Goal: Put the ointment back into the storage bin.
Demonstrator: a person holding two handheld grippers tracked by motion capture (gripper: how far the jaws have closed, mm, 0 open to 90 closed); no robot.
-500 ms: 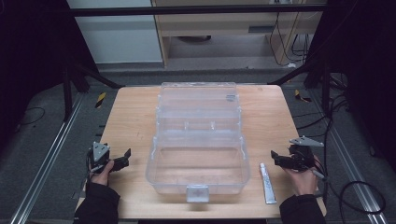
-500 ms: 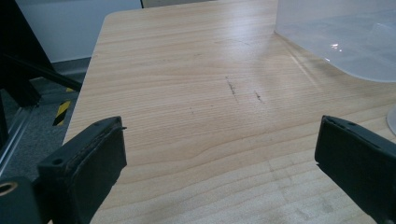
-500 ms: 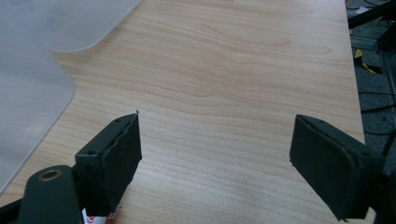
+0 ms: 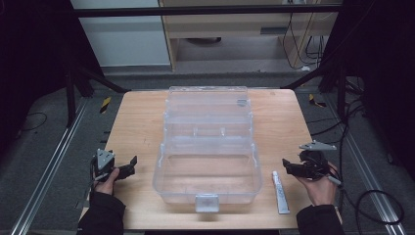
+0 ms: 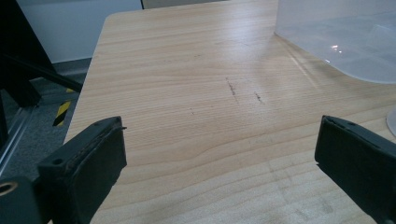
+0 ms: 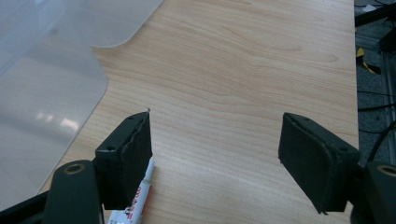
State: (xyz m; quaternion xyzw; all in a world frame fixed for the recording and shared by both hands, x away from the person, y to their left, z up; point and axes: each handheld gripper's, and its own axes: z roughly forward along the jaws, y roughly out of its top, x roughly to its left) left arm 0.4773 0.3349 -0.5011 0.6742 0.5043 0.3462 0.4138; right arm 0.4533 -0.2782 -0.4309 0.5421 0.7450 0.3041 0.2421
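Tube (image 4: 280, 192), small, white, lies flat on the counter (image 4: 142, 127) near its front right corner, just right of the clear plastic box (image 4: 208, 169), long axis running roughly front to back. In the right gripper view the tube's end (image 6: 135, 200) with red print pokes out under the left-hand jaw, not between the jaws. Right tongs (image 4: 288, 169) sit just right of the tube, jaws wide, nothing between them, bare wood ahead. Box is open, lid tipped back toward the far edge, latch at the front, centre of the counter. Left tongs (image 4: 129, 165) at the counter's front left, well apart from the box, jaws wide, nothing held.
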